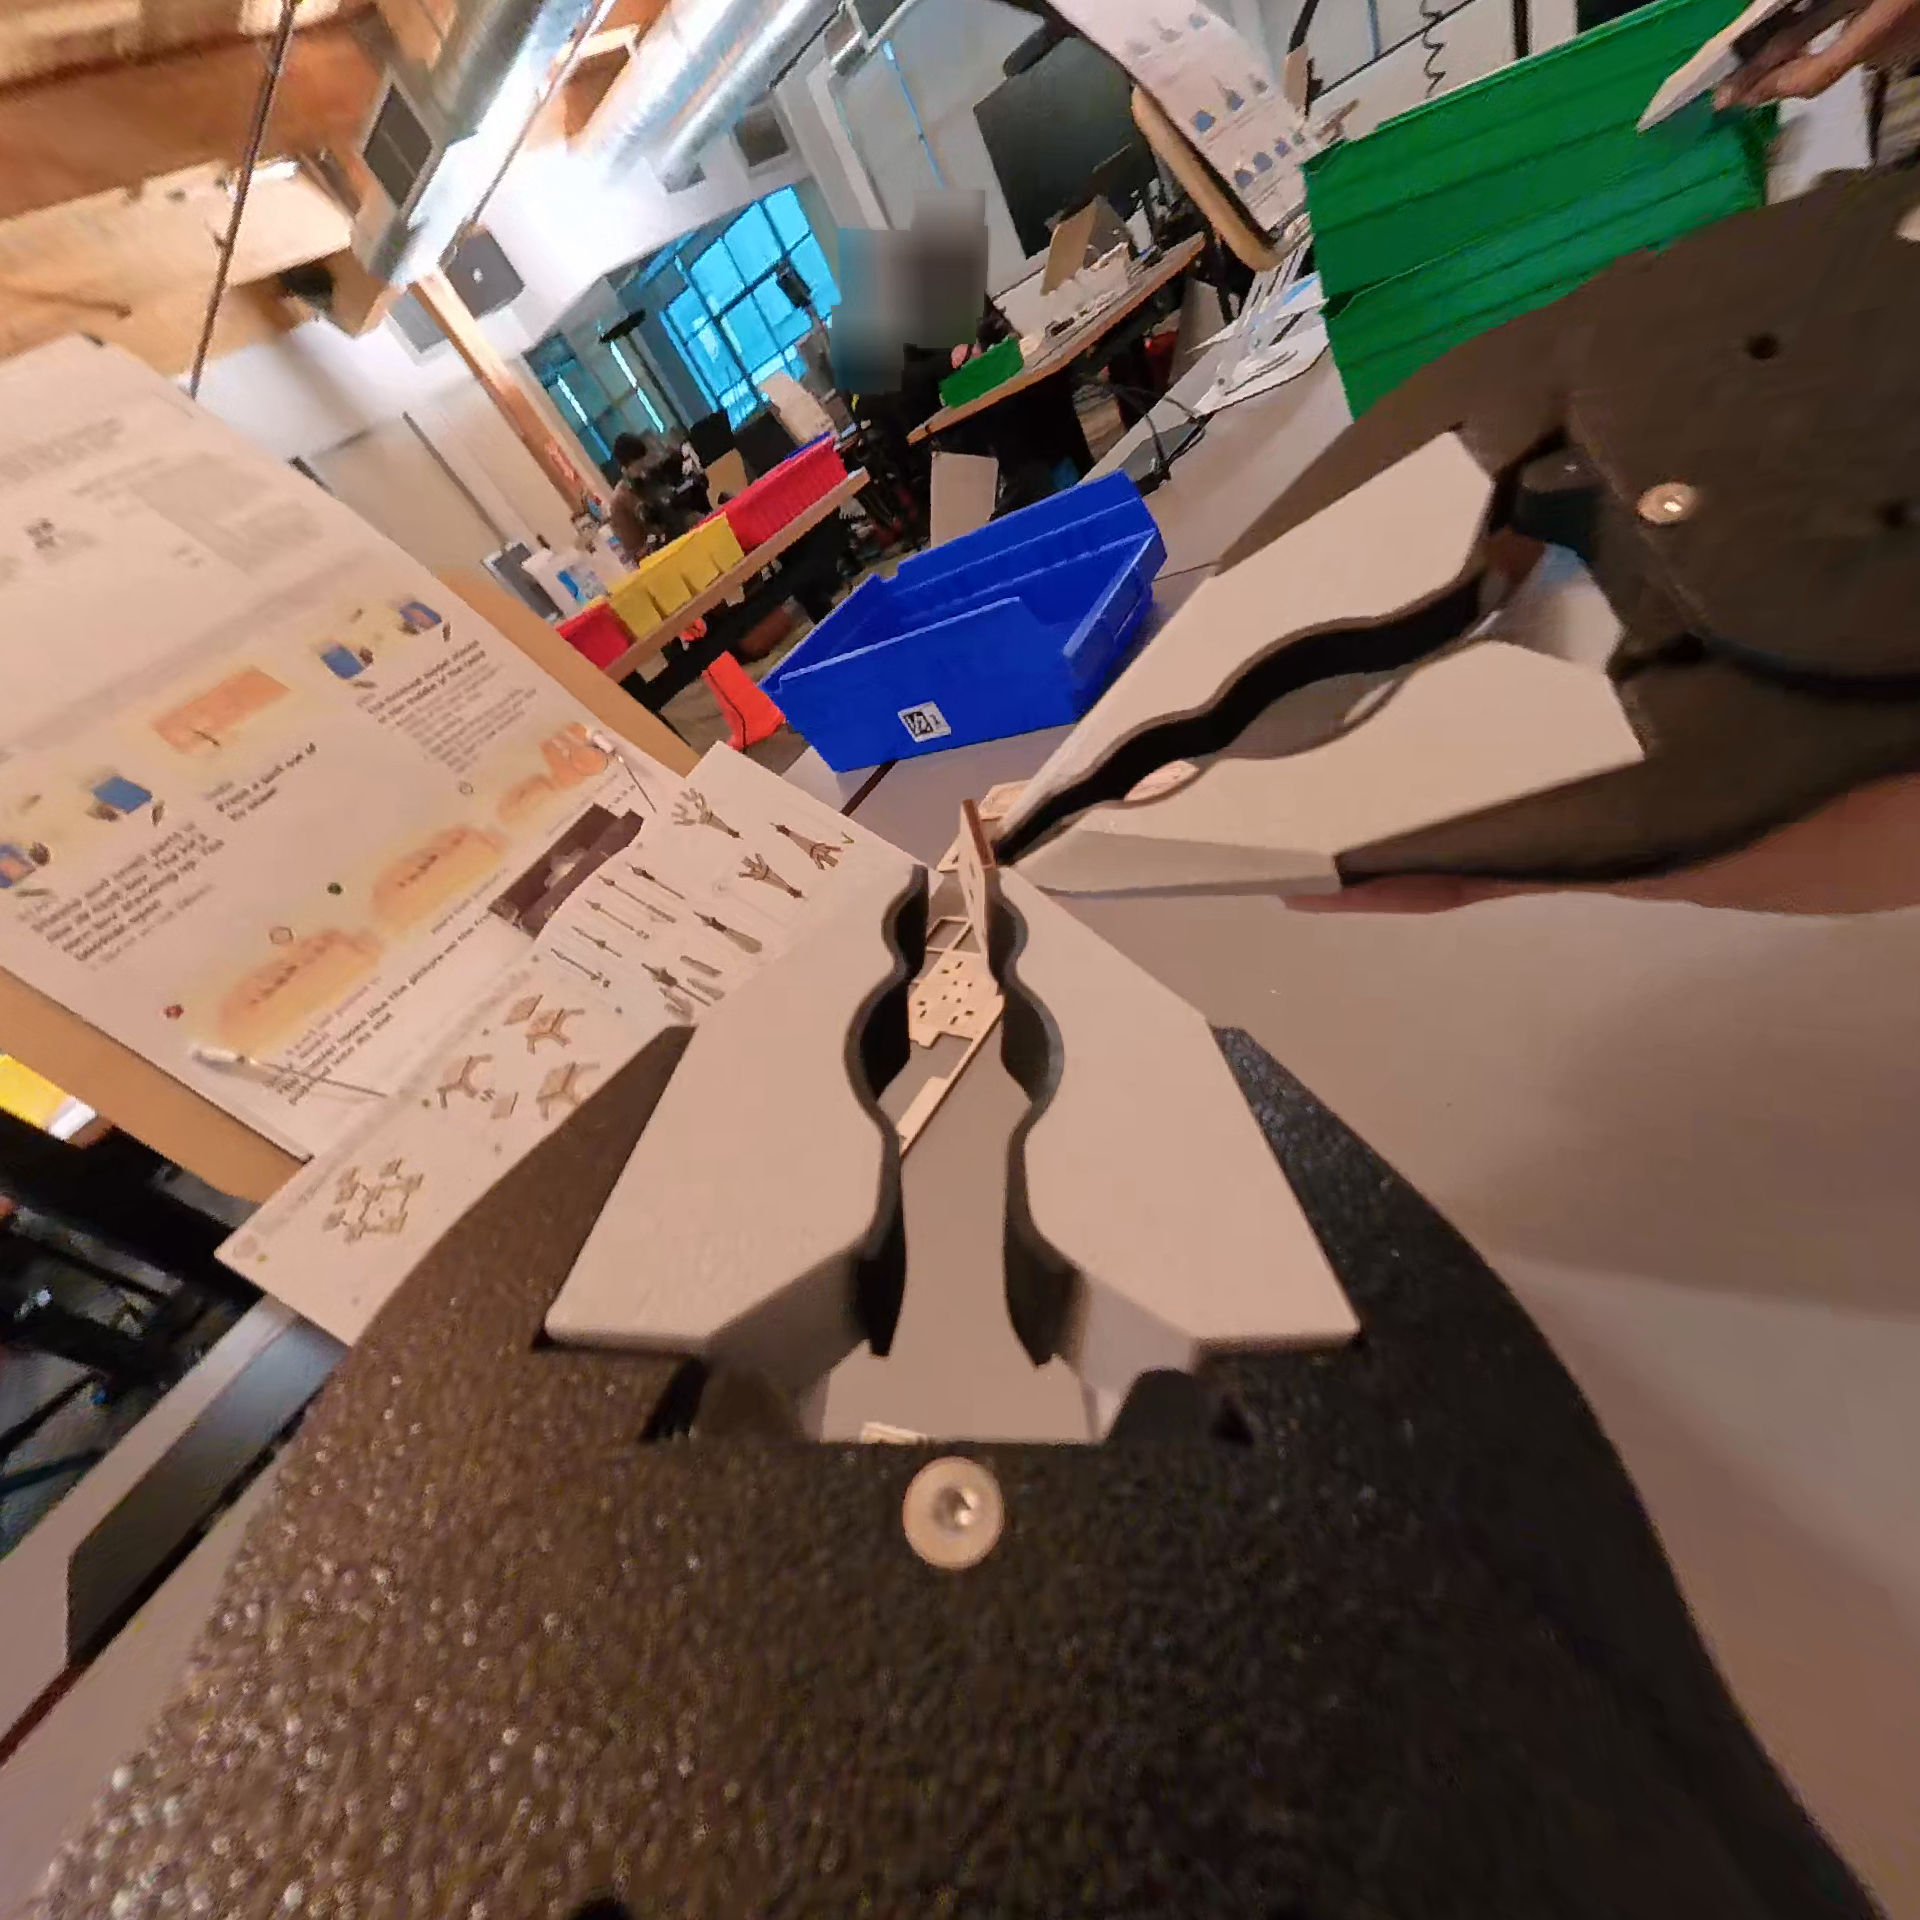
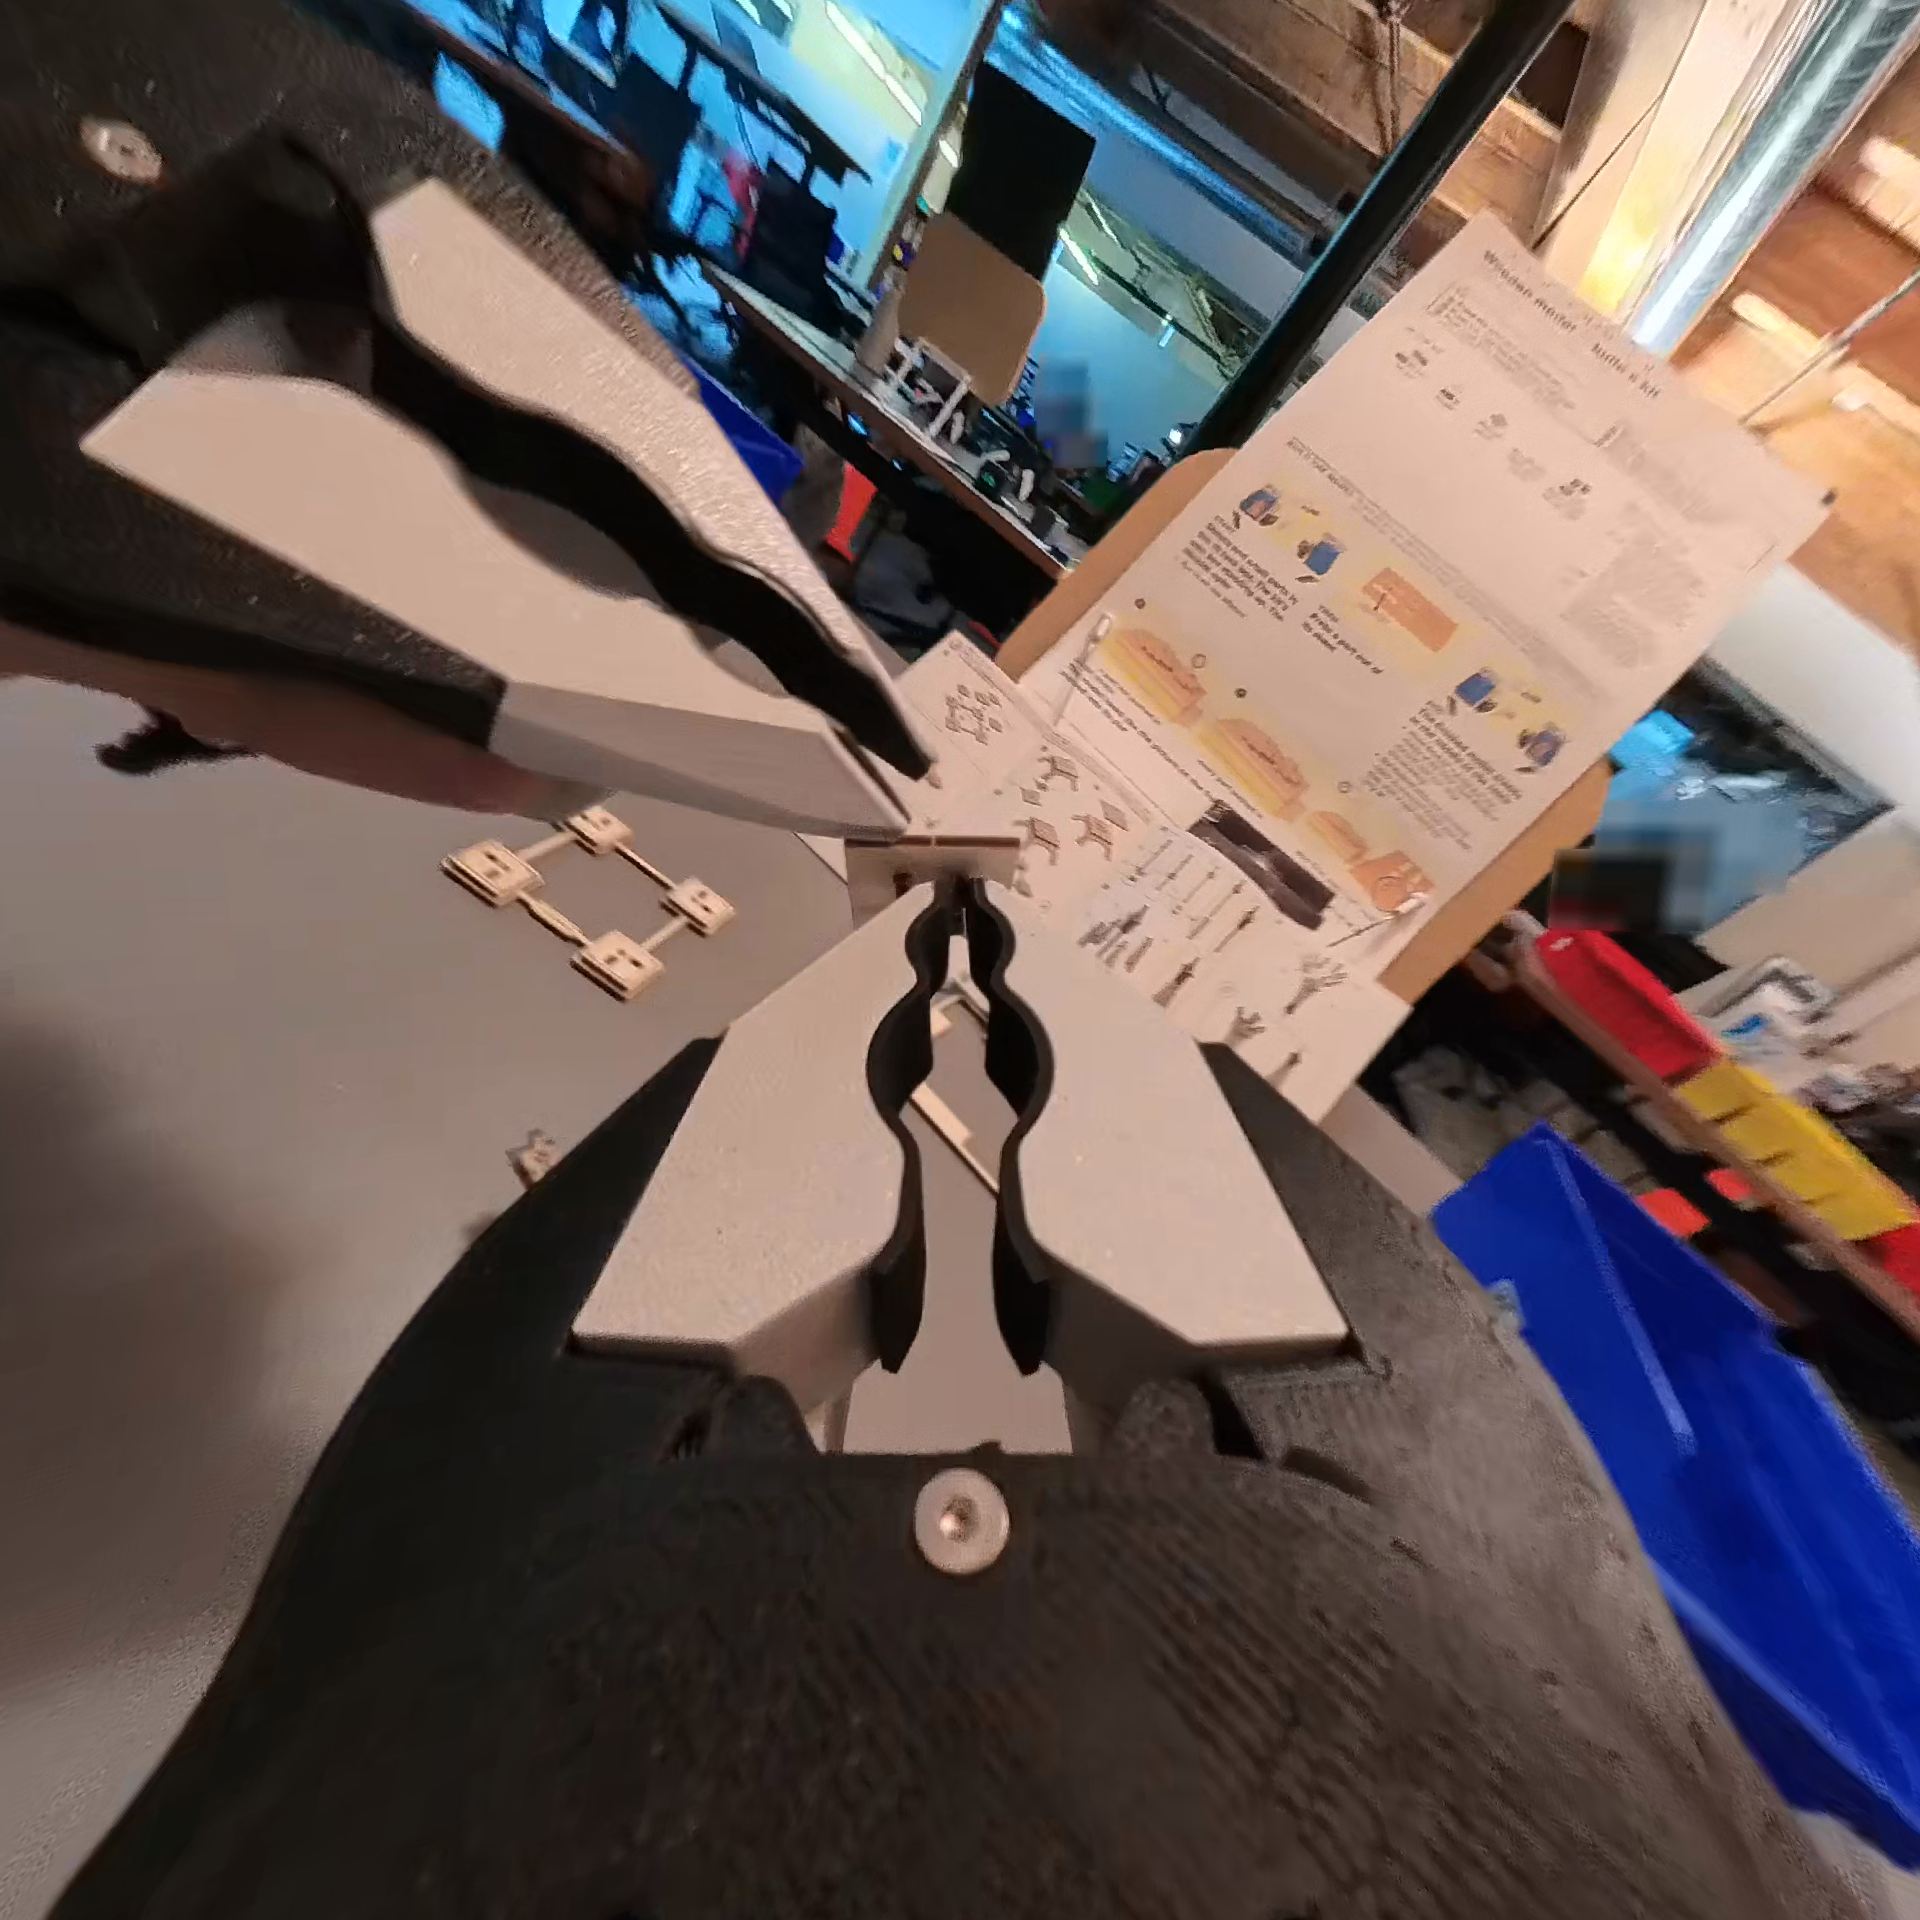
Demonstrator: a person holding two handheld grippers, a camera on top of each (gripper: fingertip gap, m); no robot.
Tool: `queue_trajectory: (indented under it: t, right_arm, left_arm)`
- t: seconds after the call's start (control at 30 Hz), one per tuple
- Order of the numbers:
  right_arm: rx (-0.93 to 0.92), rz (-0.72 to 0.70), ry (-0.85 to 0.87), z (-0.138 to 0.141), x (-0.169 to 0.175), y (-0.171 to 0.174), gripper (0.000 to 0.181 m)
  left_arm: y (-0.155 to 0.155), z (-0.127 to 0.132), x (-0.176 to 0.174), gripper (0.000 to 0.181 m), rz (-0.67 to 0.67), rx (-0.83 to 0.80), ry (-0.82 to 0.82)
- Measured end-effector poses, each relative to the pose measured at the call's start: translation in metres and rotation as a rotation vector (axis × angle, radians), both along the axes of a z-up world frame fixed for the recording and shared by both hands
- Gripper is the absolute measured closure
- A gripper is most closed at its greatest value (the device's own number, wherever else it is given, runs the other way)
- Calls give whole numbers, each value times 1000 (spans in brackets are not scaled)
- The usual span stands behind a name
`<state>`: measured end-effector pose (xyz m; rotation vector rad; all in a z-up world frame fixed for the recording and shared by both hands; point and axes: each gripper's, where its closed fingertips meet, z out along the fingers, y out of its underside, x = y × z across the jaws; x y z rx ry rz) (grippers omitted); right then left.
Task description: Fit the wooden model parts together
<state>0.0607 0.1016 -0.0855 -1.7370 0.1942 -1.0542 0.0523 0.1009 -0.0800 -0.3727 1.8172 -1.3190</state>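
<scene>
At frame centre the left gripper [image 1: 961, 883] pinches a thin wooden piece [image 1: 975, 868] at its tips; the right gripper [image 2: 954, 894], entering from the upper right, pinches the same piece. Left of centre in the right wrist view, a wooden frame assembly [image 2: 592, 902] lies on the grey table [image 2: 260, 1039]. Behind stand the instruction sheet [image 1: 260, 748] and a blue bin [image 1: 966, 634].

instruction board [image 2: 1403, 665] perhaps close ahead

Both grippers [image 2: 954, 902] seemingly pinch one wooden piece [image 2: 932, 844] above table [image 2: 260, 1039].
</scene>
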Motion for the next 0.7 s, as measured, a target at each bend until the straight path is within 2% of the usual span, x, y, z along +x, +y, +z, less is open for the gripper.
queue_trajectory:
  t: [0.27, 0.7]
  right_arm:
    - [-222, -111, -165, -11, 6, -1, 181]
    - [-269, -119, -231, -11, 1, 8, 181]
  left_arm:
    - [-5, -18, 6, 174, 20, 15, 127]
    - [1, -22, 6, 179, 104, 99, 129]
